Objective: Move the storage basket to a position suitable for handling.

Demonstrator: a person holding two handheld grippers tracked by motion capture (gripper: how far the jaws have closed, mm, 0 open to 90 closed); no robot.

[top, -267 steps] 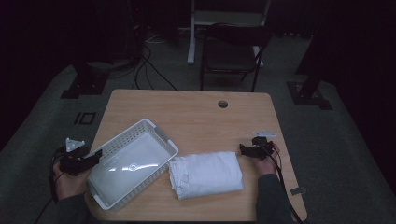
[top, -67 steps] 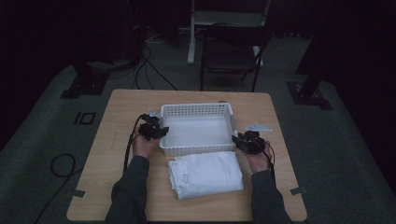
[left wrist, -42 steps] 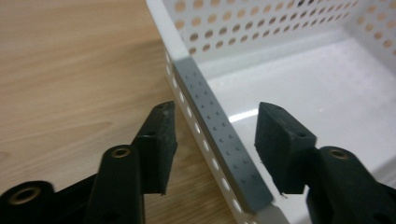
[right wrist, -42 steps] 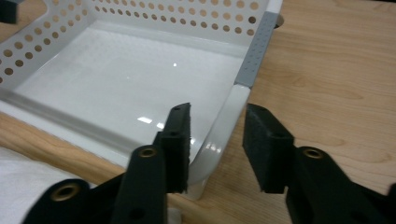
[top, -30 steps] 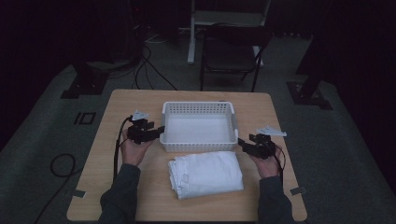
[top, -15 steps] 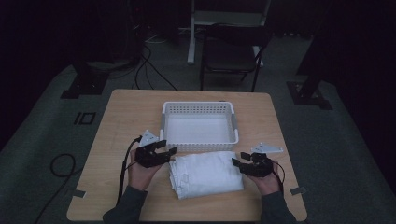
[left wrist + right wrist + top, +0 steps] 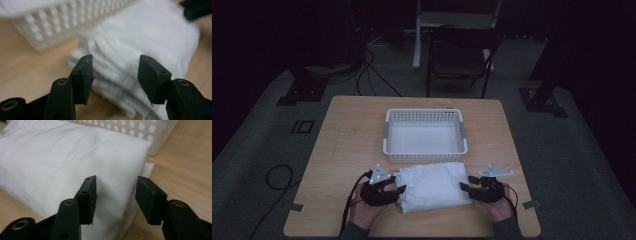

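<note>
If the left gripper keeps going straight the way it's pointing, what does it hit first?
Most likely the folded white cloth: the left gripper is open with the cloth's edge right ahead between its jaws. The basket sits off to the side.

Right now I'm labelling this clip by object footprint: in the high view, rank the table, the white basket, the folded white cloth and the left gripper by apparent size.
1. Table
2. White basket, slightly ahead of
3. Folded white cloth; close call
4. Left gripper

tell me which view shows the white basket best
The high view: the whole basket shows, empty, just beyond the folded cloth. The left gripper view catches only a blurred corner of its wall; the right gripper view, a strip of perforated side.
</note>
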